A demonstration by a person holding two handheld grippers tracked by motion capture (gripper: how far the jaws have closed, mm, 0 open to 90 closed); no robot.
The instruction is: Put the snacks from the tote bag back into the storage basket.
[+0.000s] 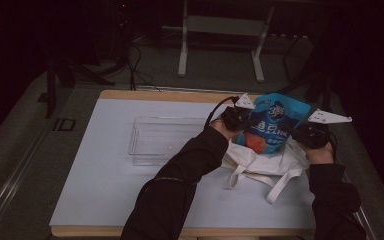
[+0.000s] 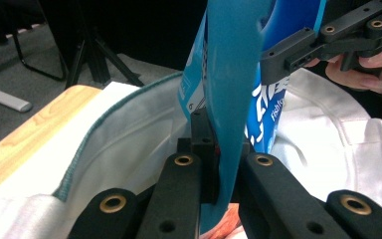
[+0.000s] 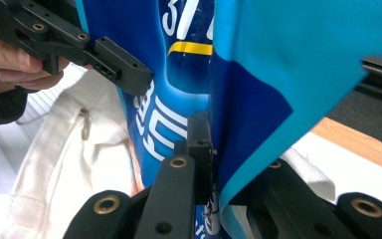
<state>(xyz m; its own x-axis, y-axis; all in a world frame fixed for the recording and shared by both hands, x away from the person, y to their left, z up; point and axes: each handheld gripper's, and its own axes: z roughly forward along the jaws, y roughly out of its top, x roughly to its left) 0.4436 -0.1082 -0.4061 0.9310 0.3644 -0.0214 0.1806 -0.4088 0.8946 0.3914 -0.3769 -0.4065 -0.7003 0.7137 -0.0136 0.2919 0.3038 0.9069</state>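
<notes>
Blue snack bag hangs upright between 2 claws, its lower end at the mouth of a white cloth tote bag that lies on the right half of the table. Left claw pinches the bag's left edge; the left gripper view shows teal film clamped between the black jaws. Right claw pinches the opposite edge, film pressed between its jaws in the right gripper view. Each gripper view also shows the other claw gripping the bag farther off.

Judgement: step in hand is moving the bag in or out of the tote; direction cannot be told. Clear plastic tray stands well apart to the left, nothing in it, so it may be the destination. Next move likely calls for both claws to travel together, keeping the film taut and lifting the bottom clear of the tote's hem and straps so that cloth does not drag.

Surface: pale board with a wooden edge. Room: dark, grey floor, white frame legs behind, cables on the floor
</notes>
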